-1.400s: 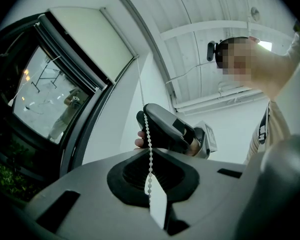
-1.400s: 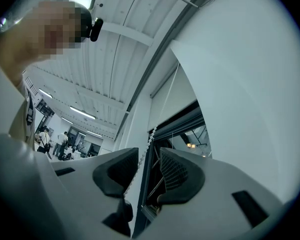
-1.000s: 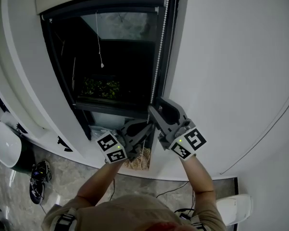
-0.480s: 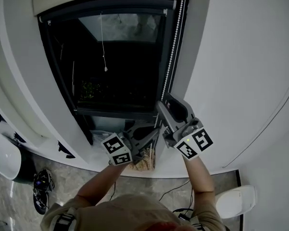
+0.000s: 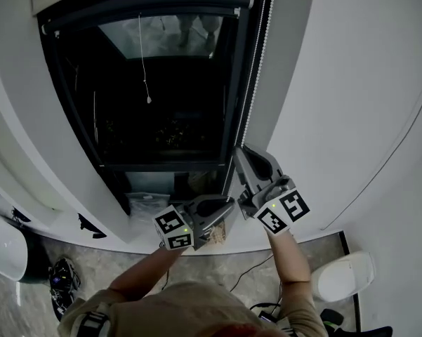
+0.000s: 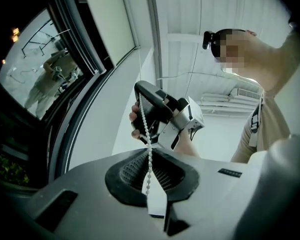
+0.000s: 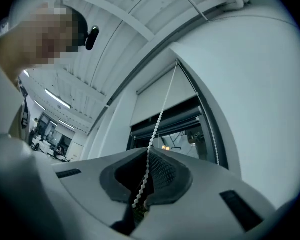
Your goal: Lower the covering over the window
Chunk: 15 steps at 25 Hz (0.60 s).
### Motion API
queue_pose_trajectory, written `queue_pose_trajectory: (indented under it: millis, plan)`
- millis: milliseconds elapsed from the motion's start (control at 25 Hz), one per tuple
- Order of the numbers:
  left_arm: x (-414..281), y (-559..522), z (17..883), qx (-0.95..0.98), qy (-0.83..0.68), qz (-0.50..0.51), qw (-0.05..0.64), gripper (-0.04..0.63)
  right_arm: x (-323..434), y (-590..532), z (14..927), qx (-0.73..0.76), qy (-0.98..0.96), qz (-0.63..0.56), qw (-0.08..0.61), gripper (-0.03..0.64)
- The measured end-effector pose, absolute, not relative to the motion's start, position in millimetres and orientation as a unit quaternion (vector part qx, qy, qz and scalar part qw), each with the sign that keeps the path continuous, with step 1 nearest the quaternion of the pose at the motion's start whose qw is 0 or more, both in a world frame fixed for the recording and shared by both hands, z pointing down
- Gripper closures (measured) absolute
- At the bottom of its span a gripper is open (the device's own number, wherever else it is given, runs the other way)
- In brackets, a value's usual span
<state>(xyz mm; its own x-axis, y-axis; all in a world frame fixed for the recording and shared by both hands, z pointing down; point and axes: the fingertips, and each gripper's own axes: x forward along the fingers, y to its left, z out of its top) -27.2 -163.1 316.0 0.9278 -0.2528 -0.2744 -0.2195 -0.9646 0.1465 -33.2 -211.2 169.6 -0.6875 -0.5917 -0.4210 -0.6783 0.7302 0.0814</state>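
Slippage worries us most: our left gripper (image 5: 227, 206) is clamped on the bead chain (image 5: 253, 76) low down. Our right gripper (image 5: 239, 152) has just been closing its jaws on it higher up, beside the window (image 5: 168, 83). The roller blind (image 7: 150, 104) sits rolled near the top. A slanted or jerky pull could, we judge, drag beads through the jaws or derail the chain.

One window (image 5: 168, 97), one blind (image 7: 162, 96) at its top, one bead chain (image 5: 255, 69) down its right edge, one thin cord (image 5: 143, 55) before the pane. Two grippers: left gripper (image 5: 229, 204) and right gripper (image 5: 240, 153), whose jaws have just closed on the chain. Two marker cubes, lower centre (image 5: 174, 229) and right of it (image 5: 284, 211). Two white objects on the floor, lower left (image 5: 1, 248) and lower right (image 5: 343, 276).
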Motion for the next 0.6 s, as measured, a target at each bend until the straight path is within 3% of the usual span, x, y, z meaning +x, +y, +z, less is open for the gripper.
queue_pose_trajectory:
  millis: [40, 120, 240, 400, 600]
  plan:
    - [-34, -164, 315, 0.979, -0.118, -0.156, 0.054, 0.565, -32, -213, 183, -0.358, 0.91, 0.114, 0.174, 0.6]
    - [-53, -174, 300, 0.973, -0.125, -0.189, 0.046, 0.387, -33, -216, 224, -0.363, 0.918, 0.086, 0.135, 0.601]
    - [-69, -194, 246, 0.964, -0.143, -0.223, -0.012, 0.377, -30, -215, 274, -0.359, 0.927, 0.041, 0.103, 0.601]
    - [-33, -203, 179, 0.969, -0.143, -0.169, -0.107, 0.377, -30, -204, 277, -0.351, 0.927, 0.048, 0.123, 0.601]
    - [1, -210, 167, 0.966, -0.182, -0.111, -0.148, 0.408, -29, -190, 274, -0.336, 0.93, 0.057, 0.137, 0.601]
